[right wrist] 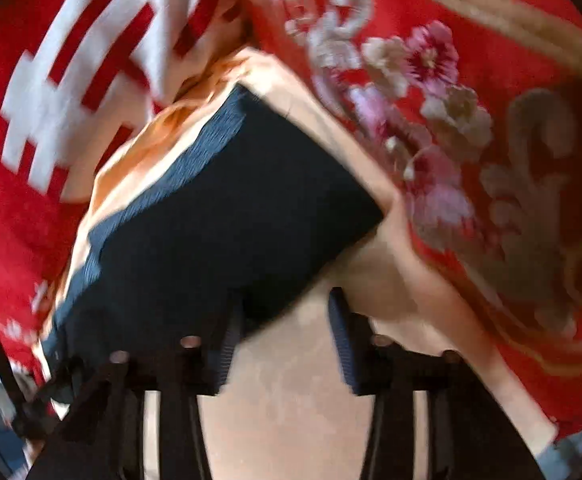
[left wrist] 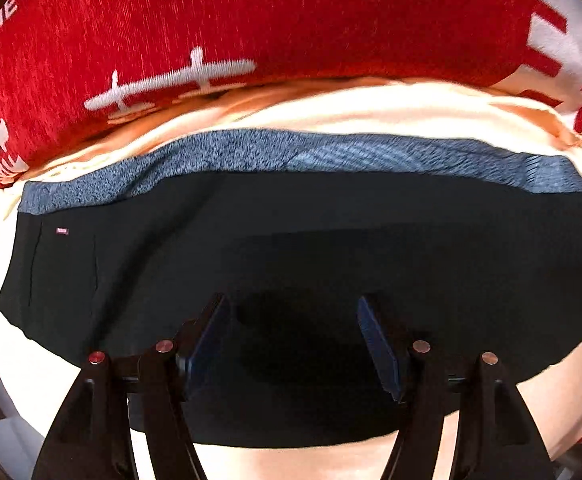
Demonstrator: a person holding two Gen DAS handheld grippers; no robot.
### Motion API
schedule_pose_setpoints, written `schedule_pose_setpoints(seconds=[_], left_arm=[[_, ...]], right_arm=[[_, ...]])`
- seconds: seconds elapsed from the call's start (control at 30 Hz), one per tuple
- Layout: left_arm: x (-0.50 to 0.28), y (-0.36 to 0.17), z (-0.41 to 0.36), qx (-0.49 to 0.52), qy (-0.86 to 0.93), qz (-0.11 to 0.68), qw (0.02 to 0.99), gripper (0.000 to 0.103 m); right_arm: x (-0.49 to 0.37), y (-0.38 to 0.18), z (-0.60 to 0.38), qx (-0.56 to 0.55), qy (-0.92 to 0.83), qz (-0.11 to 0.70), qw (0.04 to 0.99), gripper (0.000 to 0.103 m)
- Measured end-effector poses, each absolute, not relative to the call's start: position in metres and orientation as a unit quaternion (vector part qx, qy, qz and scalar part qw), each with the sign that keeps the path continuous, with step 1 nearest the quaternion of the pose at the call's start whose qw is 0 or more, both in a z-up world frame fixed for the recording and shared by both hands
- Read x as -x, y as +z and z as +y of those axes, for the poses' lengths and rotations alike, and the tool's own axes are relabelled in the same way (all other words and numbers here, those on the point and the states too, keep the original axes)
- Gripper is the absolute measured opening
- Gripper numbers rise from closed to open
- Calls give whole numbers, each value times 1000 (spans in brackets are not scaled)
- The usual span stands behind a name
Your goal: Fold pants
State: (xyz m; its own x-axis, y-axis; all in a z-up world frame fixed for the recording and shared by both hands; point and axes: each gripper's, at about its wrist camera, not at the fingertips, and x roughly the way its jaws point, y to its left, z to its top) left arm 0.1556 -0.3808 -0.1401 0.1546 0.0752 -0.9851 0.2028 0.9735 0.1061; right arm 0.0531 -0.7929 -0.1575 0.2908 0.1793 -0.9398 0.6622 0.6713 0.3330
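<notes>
The black pants (left wrist: 291, 248) are lying flat and folded into a compact block, their heathered blue-grey waistband (left wrist: 311, 152) running along the far edge and a tiny pink tag (left wrist: 62, 231) showing near the left end, while in the right wrist view they (right wrist: 227, 216) are appearing blurred.

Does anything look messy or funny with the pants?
Nothing stands out. The black folded pants with the blue-grey waistband lie flat on the cream sheet. The right-wrist view is blurry, so small wrinkles cannot be judged.
</notes>
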Motion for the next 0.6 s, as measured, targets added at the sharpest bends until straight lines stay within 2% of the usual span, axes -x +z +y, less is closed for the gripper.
schedule_pose_setpoints(seconds=[0.03, 0.07, 0.2, 0.23, 0.27, 0.33, 0.37, 0.5, 0.6], left_arm=[[-156, -140, -381, -105, -42, 648, 753, 68], [-156, -139, -381, -103, -41, 646, 756, 68], [-160, -147, -381, -115, -26, 647, 753, 68], [-160, -149, -379, -109, -24, 649, 753, 70], [-161, -150, -376, -105, -15, 648, 754, 77], [-163, -146, -374, -108, -8, 649, 753, 78], [-163, -142, -374, -108, -8, 645, 756, 78], [-169, -122, -376, -109, -26, 624, 774, 78], [-179, -127, -396, -125, -39, 617, 776, 78]], right_arm=[[-56, -159, -795, -373, -171, 568, 714, 7], [-62, -153, -795, -367, -171, 564, 720, 6], [-78, -117, -787, -297, -147, 546, 770, 6], [-79, -118, -788, -289, -149, 556, 765, 6], [-80, -129, -792, -289, -154, 574, 750, 7], [-78, -155, -797, -305, -149, 609, 717, 8], [-73, -159, -801, -321, -152, 613, 706, 16], [-59, -115, -785, -298, -159, 572, 747, 17], [-80, -93, -750, -259, -87, 563, 780, 17]])
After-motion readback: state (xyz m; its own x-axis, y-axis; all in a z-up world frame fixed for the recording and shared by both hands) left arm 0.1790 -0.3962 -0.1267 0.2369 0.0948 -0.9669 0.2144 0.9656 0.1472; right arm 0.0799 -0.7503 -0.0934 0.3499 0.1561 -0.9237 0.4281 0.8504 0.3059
